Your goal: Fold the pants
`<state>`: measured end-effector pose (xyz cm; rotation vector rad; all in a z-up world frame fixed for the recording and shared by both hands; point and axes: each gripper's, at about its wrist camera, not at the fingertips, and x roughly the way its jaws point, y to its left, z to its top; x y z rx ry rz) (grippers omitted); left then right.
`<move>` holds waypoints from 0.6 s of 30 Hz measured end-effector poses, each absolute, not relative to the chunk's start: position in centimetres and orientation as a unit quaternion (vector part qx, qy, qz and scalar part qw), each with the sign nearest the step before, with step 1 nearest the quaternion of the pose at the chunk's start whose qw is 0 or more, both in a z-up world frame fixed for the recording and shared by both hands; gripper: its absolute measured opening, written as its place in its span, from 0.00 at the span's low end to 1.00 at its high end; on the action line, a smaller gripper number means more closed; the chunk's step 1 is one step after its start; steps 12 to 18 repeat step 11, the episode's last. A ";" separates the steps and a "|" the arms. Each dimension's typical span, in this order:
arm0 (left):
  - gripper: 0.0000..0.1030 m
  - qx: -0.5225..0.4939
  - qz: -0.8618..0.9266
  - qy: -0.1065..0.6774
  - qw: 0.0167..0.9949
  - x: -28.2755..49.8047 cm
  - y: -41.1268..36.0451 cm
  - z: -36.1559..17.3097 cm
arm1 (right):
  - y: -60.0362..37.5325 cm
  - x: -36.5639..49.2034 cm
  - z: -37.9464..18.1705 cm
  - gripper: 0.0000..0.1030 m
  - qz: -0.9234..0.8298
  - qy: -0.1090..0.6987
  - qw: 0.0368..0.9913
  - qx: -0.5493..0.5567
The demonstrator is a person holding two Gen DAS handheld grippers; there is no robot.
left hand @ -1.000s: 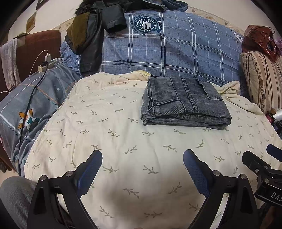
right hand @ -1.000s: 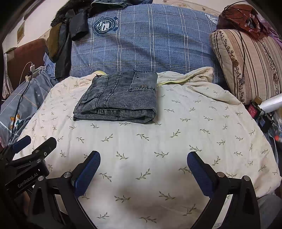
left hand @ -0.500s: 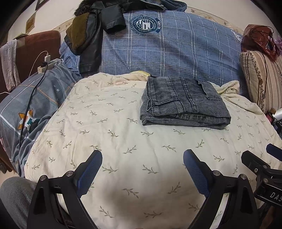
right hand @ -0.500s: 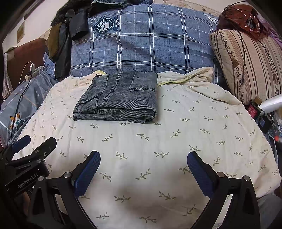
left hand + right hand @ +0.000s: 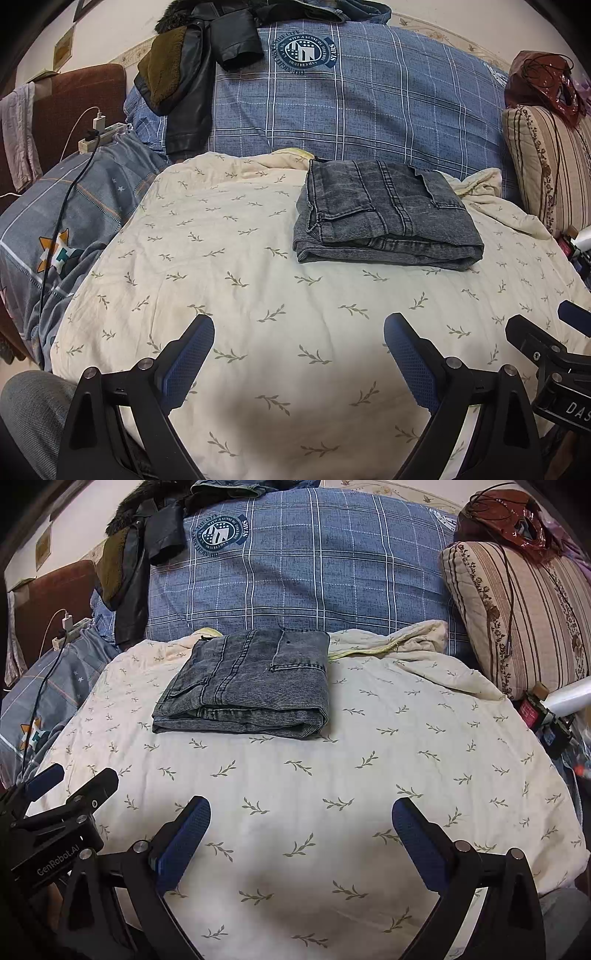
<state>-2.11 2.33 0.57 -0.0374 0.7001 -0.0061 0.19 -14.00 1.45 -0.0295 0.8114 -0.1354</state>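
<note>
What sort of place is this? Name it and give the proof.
Most likely a bedroom at home. The folded jeans lie on a cream leaf-print quilt spread over a bed, with a blue plaid pillow behind and a black jacket draped over it.

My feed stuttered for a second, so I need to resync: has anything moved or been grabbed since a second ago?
Nothing visibly changed. The folded jeans lie in the same spot on the leaf-print quilt, near the blue plaid pillow. The left gripper and right gripper both hang open and empty over the quilt's near edge, as before.
</note>
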 end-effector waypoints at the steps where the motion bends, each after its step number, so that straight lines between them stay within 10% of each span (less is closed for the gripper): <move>1: 0.92 -0.018 -0.002 0.343 0.939 -2.1 2.3 0.6 | -14.0 0.2 1.4 0.96 -0.066 0.394 0.917 -0.014; 18: 0.90 -0.036 -0.024 0.349 0.936 -1.3 3.0 1.0 | -14.3 0.4 1.5 0.96 -0.062 0.394 0.917 -0.009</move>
